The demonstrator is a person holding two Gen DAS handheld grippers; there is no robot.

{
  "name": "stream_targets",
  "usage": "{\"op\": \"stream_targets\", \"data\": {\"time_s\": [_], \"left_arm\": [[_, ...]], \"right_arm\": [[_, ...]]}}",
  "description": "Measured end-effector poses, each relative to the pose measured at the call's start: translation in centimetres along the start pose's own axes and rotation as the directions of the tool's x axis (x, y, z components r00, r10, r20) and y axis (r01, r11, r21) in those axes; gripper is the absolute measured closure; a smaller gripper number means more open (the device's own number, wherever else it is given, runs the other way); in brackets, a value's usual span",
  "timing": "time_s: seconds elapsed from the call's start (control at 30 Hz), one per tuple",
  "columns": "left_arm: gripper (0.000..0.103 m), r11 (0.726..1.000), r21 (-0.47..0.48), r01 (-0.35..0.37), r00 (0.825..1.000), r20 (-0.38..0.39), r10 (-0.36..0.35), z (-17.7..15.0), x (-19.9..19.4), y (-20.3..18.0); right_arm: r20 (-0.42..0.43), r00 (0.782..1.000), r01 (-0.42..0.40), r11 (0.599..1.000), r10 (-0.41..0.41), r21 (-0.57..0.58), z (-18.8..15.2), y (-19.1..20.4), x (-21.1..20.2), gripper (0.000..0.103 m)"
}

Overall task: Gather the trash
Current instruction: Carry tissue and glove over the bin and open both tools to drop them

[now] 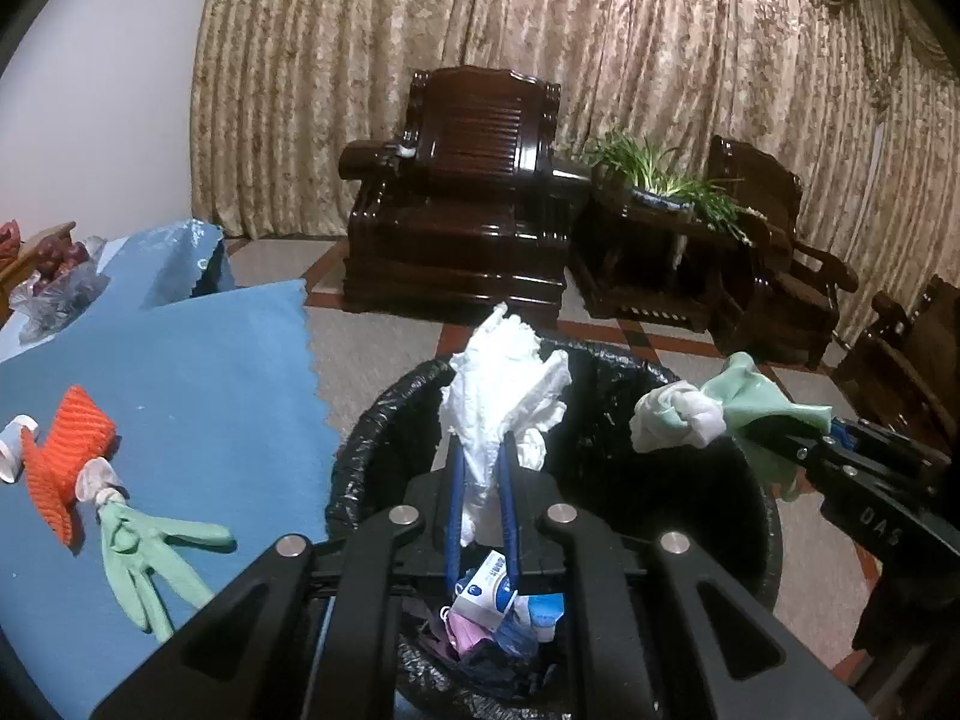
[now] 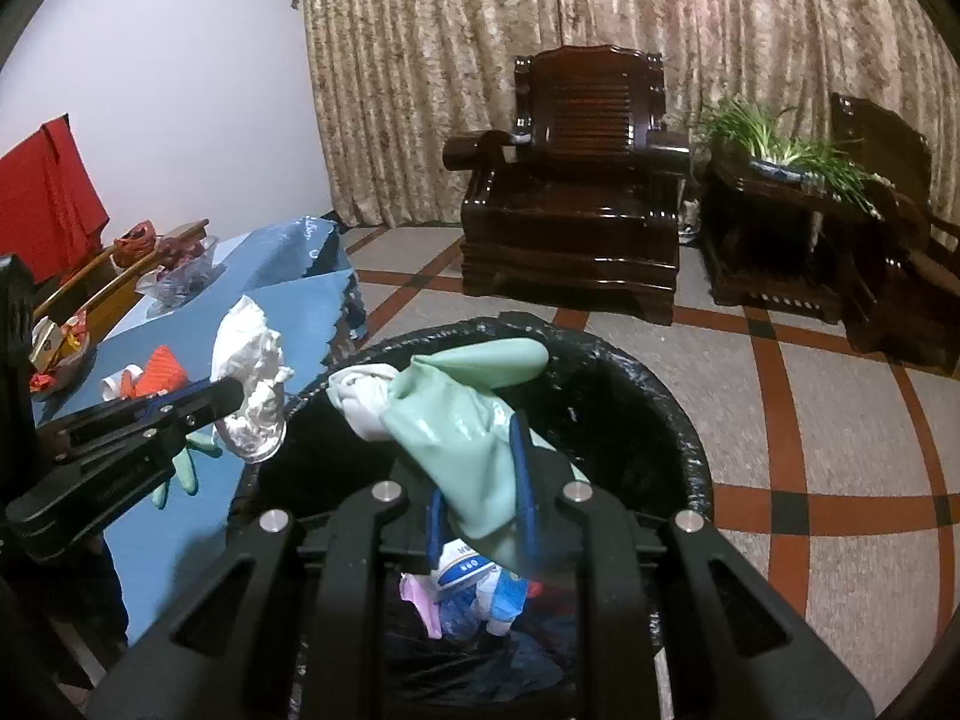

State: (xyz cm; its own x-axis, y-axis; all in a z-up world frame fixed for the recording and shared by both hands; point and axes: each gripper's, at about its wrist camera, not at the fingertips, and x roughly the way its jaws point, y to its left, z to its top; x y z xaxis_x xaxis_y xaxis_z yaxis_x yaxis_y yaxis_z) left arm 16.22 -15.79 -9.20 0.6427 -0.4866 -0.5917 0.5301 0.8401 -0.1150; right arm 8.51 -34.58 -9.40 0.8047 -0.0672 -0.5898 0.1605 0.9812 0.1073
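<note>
Left wrist: "DAS" on right gripper (image 1: 744,429); fingers gripping green glove (image 1: 756,402).

L gripper (image 1: 480,450): clamped, tilted down | R gripper (image 2: 480,450): clamped, tilted down, to L's right

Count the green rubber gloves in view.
2. One green glove is pinched in the right hand-held gripper over the black-lined bin; the other glove lies on the blue tablecloth. The bin may hide more.
</note>
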Motion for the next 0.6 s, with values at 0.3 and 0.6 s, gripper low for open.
{"op": "stream_targets", "data": {"time_s": [0.3,0.6], "left_arm": [[0.092,1.0,0.009,0.002,1.0,-0.025,-0.002,0.0,1.9,-0.8],[0.092,1.0,0.009,0.01,0.999,-0.037,-0.009,-0.3,2.6,-0.7]], "right_arm": [[-0.021,1.0,0.018,1.0,-0.018,0.013,-0.4,-1.1,1.1,0.085],[-0.042,0.999,0.032,0.999,-0.031,0.019,-0.7,-1.5,2.2,0.084]]}}
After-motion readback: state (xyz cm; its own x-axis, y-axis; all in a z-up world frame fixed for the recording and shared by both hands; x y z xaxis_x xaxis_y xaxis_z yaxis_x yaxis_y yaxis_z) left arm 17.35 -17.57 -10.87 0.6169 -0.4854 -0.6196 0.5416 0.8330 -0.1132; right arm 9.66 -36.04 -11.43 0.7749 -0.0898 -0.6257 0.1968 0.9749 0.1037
